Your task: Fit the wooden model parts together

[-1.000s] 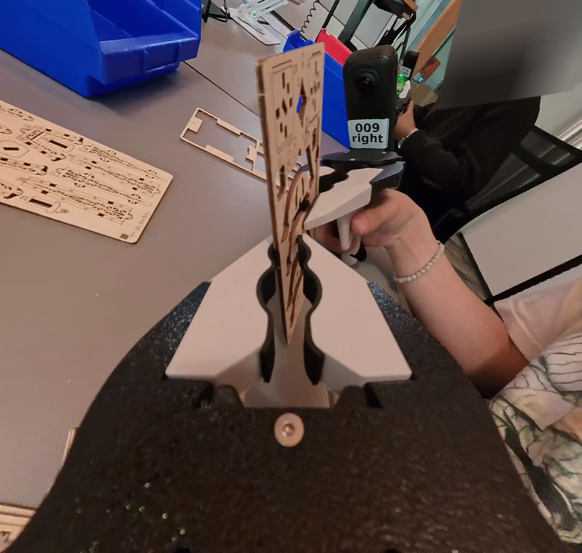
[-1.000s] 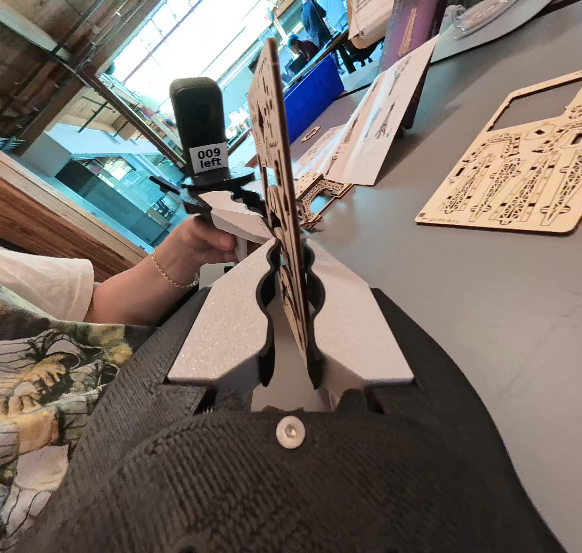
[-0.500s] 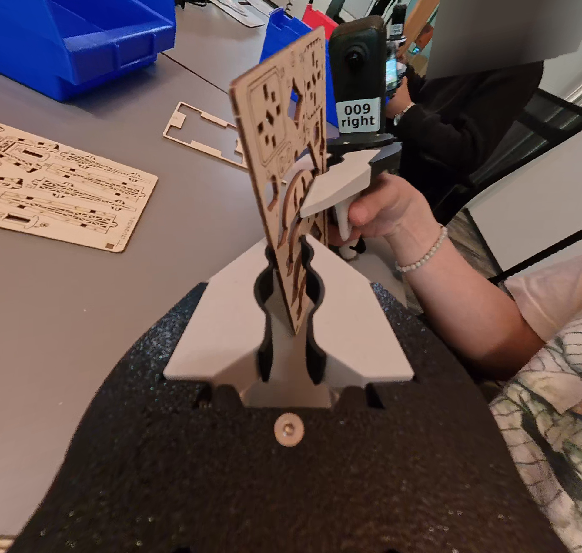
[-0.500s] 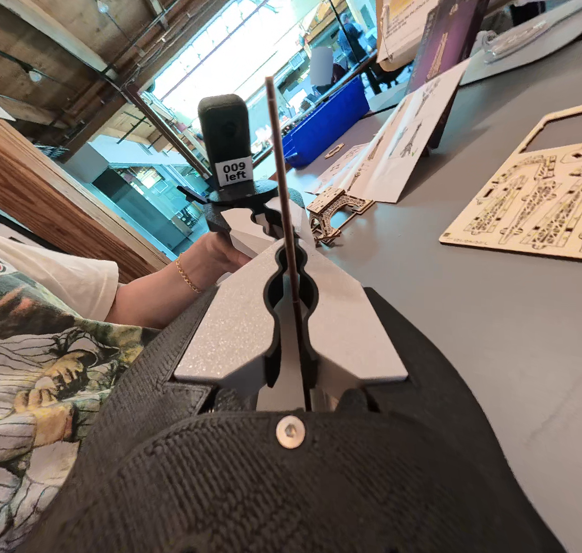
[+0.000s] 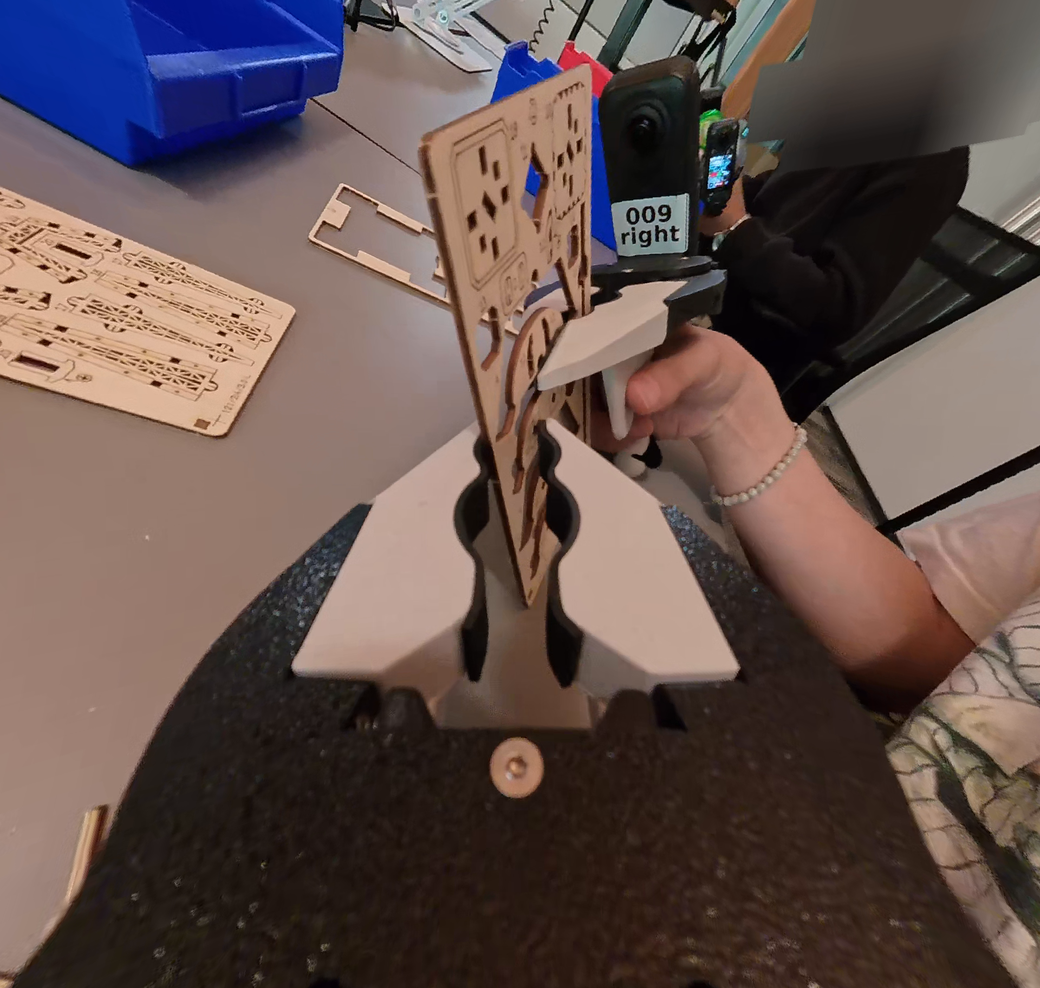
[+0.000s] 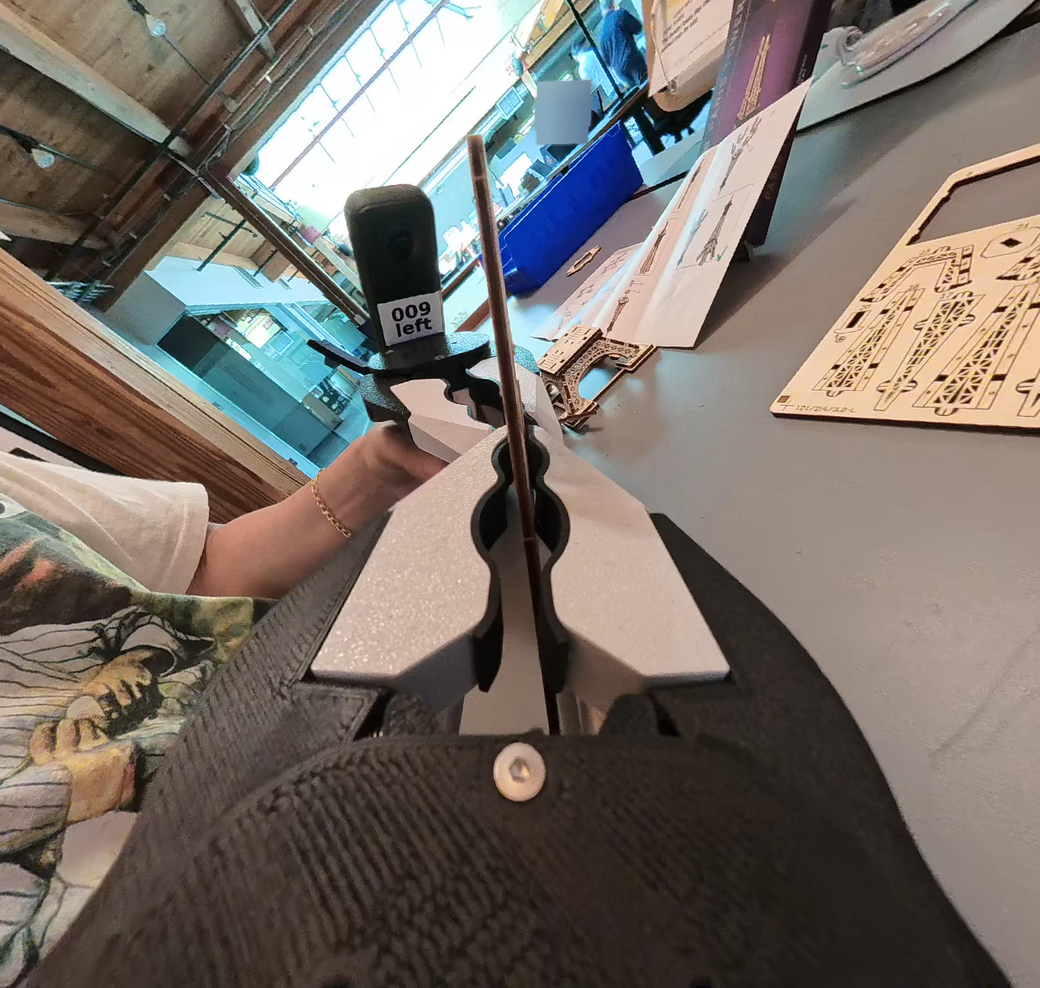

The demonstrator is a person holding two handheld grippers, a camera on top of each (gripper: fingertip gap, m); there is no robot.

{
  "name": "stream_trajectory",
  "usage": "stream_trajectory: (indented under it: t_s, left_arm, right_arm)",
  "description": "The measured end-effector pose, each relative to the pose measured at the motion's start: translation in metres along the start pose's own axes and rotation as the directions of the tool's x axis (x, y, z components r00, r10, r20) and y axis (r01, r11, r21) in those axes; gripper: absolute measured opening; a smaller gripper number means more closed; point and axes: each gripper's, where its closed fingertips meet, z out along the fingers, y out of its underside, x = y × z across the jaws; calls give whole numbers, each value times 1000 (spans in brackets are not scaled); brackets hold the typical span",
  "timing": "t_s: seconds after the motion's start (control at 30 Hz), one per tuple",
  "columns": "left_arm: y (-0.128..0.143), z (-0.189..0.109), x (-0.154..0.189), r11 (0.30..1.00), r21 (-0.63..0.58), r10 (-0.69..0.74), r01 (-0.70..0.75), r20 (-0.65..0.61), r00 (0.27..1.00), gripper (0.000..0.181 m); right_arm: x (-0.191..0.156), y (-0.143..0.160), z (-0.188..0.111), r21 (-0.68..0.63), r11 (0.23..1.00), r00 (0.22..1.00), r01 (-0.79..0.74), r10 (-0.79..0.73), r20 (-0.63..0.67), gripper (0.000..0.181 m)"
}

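Observation:
A thin wooden sheet of laser-cut parts [image 5: 506, 263] stands upright above the grey table, held by both grippers. My left gripper [image 5: 515, 443] is shut on its lower edge. My right gripper [image 5: 554, 353] clamps it from the far side. In the right wrist view the sheet [image 6: 495, 314] shows edge-on, my right gripper [image 6: 518, 449] is shut on it, and the left gripper [image 6: 489, 398] grips it just beyond. A partly built wooden tower base [image 6: 585, 364] stands on the table behind them.
A flat sheet of uncut parts [image 5: 124, 319] lies at the left, also shown in the right wrist view [image 6: 928, 342]. An empty wooden frame [image 5: 382, 240] and a blue bin [image 5: 169, 43] lie farther back. An instruction sheet [image 6: 675, 263] leans on a dark box [image 6: 771, 60]. A person sits beyond. Only a small space, under 4 cm, lies between the two pairs of fingers.
The held sheet has turned: its face shows more in the left wrist view and it went edge-on in the right wrist view. Both grippers kept their hold.

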Motion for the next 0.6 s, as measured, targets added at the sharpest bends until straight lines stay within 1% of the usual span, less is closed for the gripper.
stream_trajectory:
  t_s: [0.07, 0.13, 0.17, 0.2, 0.23, 0.3, 0.33, 0.37, 0.4, 0.47, 0.5, 0.53, 0.6]
  left_arm:
    - [0, 1, -3, 999, -13, 47, -47, 38, 998, 12]
    - [0, 2, -6, 998, -26, 65, -63, 74, 995, 12]
    - [0, 2, -13, 996, -36, 85, -81, 123, 989, 6]
    - [2, 3, -17, 993, -54, 110, -103, 159, 981, 7]
    - [1, 3, -16, 993, -66, 103, -94, 165, 981, 6]
    - [-1, 3, -10, 990, -98, 115, -101, 155, 981, 8]
    - [1, 3, -10, 982, -139, 148, -126, 161, 976, 16]
    - [3, 3, -10, 973, -168, 187, -159, 164, 969, 29]
    - [4, 4, -9, 968, -175, 205, -178, 154, 966, 33]
    - [6, 6, -5, 975, -176, 156, -133, 123, 980, 34]
    - [8, 7, -2, 979, -175, 123, -104, 101, 987, 40]
    - [9, 7, -1, 982, -173, 99, -81, 97, 990, 41]
    - [11, 4, -3, 984, -169, 74, -53, 119, 990, 54]
  right_arm:
    - [3, 0, 0, 4, 1000, 1000, -18, 18, -10, 0]
    - [4, -1, -1, 12, 999, 999, -35, 35, -13, 0]
    - [2, -1, -1, 13, 999, 999, -43, 43, 3, 0]
    - [8, 0, -1, 8, 998, 998, -55, 55, -34, 0]
    - [10, 0, -1, 8, 998, 997, -57, 58, -46, 0]
    - [4, -3, -4, 30, 999, 999, -44, 44, -4, 0]
    - [5, -5, -5, 43, 998, 999, -50, 50, -5, 0]
    - [9, -7, -7, 57, 996, 998, -62, 63, -22, 0]
    - [12, -8, -8, 71, 995, 997, -74, 76, -31, 0]
    - [8, -10, -9, 81, 994, 997, -74, 75, -6, 0]
    - [9, -11, -10, 87, 994, 998, -64, 66, -18, 0]
    - [10, -12, -11, 91, 994, 998, -59, 61, -27, 0]
    - [8, -15, -14, 111, 993, 999, -48, 50, -13, 0]
